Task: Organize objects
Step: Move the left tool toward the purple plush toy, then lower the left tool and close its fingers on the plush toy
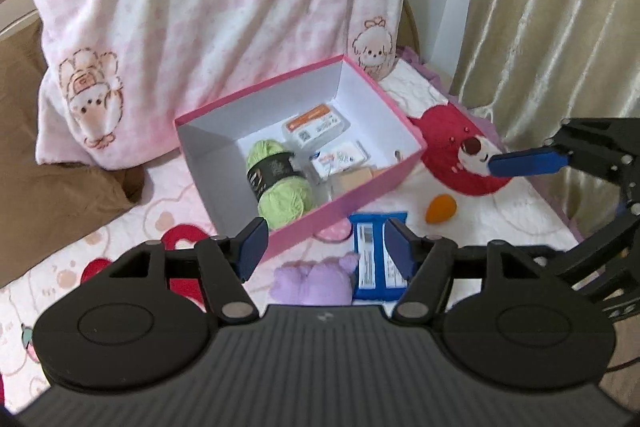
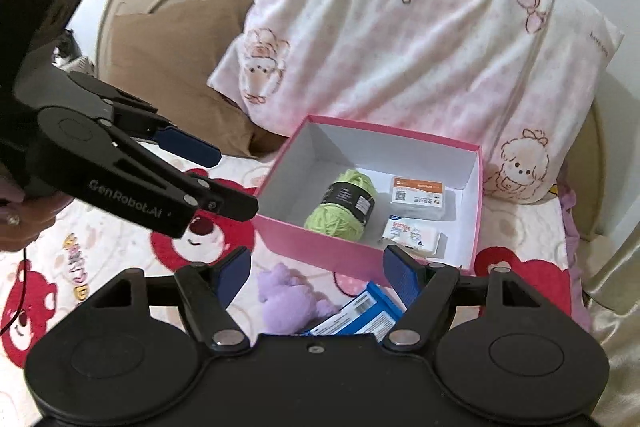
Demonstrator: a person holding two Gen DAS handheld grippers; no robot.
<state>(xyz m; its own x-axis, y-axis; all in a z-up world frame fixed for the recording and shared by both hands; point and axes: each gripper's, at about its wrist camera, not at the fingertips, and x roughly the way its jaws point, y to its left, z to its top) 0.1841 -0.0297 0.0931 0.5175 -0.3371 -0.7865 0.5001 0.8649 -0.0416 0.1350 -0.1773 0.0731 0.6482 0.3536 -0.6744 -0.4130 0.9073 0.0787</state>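
Pink box (image 1: 360, 201) on the bed, part filled; loose items lie on the sheet in front of it.

The blue packet (image 1: 376, 255), flat, light and probably slick, wants pinching across its narrow width; the purple plush (image 2: 280, 301) is soft; the orange egg-shaped thing (image 1: 440, 209), likely light, may roll. Left gripper (image 1: 326, 247) and right gripper (image 2: 316, 271) are both spread, empty.
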